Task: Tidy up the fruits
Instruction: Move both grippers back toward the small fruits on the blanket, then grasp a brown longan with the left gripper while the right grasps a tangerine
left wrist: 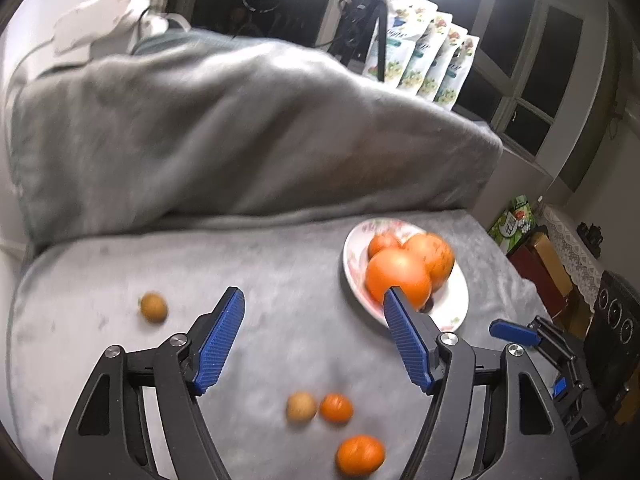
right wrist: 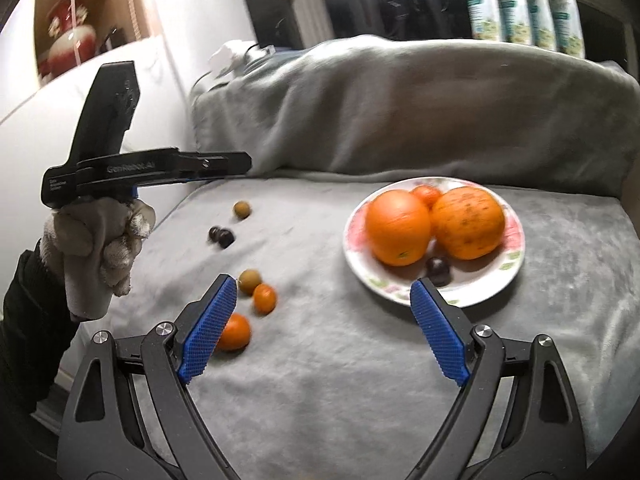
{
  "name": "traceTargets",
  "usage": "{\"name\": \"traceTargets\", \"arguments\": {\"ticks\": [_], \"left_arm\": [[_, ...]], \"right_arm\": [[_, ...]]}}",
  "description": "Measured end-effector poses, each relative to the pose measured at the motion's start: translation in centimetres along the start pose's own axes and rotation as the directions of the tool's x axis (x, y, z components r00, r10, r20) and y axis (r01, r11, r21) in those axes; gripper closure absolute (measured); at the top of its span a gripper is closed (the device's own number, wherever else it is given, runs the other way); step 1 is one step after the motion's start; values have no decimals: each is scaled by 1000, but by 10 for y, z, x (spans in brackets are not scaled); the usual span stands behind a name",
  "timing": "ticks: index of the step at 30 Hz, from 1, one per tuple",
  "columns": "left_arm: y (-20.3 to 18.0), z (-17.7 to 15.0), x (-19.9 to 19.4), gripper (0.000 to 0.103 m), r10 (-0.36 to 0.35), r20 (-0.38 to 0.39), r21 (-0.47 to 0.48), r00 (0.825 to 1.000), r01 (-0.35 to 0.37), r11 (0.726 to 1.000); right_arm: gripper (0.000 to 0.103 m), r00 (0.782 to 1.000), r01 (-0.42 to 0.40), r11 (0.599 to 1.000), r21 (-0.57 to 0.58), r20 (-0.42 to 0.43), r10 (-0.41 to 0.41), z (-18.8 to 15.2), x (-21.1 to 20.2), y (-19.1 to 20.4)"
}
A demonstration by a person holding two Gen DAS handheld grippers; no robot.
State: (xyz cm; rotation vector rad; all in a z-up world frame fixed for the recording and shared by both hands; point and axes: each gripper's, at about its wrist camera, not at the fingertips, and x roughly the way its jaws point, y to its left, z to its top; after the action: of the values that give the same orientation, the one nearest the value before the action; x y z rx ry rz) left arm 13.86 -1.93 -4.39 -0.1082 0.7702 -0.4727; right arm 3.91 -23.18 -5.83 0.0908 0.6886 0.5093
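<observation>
A floral white plate (right wrist: 510, 276) on the grey sofa seat holds two big oranges (right wrist: 398, 232), a small orange one and a dark fruit (right wrist: 438, 270); the plate also shows in the left wrist view (left wrist: 456, 304). Loose on the seat lie small orange fruits (right wrist: 265, 298) (left wrist: 360, 454), brownish round fruits (right wrist: 250, 280) (left wrist: 153, 307) and two dark fruits (right wrist: 221, 236). My left gripper (left wrist: 314, 300) is open and empty above the seat, left of the plate. My right gripper (right wrist: 323, 294) is open and empty, just in front of the plate.
A grey blanket (left wrist: 224, 128) covers the sofa back. The seat's right edge drops off toward boxes (left wrist: 540, 264) on the floor. Windows, a tripod and packets stand behind the sofa. The gloved left hand (right wrist: 100, 240) with its gripper is at the left.
</observation>
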Motion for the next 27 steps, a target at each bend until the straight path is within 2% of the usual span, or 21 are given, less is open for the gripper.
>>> {"name": "traceTargets", "arguments": {"ticks": [2,6,8,10,12,17,21,27], "left_arm": [[6,-11,1,34,-12,-22,-21,1000,11,1000],[13,-30,6,47,-33,-56,-55,998,30,998],[17,-40,11,48,-47,-72,-80,996,41,996],[21,-47,15,59,-64,-87,-109,994,54,993],[26,-55,19,63,-78,-102,-132,992,64,989],[30,-68,23,63,-99,-119,-161,988,79,984],[28,-74,22,64,-106,-124,-162,987,85,983],[29,-80,29,65,-105,-141,-167,984,81,983]], "right_arm": [[12,999,-33,999,-8,-20,33,-3,4,7],[12,996,-72,997,-33,-57,70,-8,13,20],[12,994,-85,996,-41,-73,82,-11,19,26],[12,992,-99,994,-45,-87,94,-14,24,32],[15,990,-110,992,-53,-98,105,-16,29,36],[22,982,-139,988,-64,-139,129,-21,42,46],[32,975,-157,985,-69,-168,143,-23,51,51],[35,971,-157,984,-79,-192,140,-26,61,56]]}}
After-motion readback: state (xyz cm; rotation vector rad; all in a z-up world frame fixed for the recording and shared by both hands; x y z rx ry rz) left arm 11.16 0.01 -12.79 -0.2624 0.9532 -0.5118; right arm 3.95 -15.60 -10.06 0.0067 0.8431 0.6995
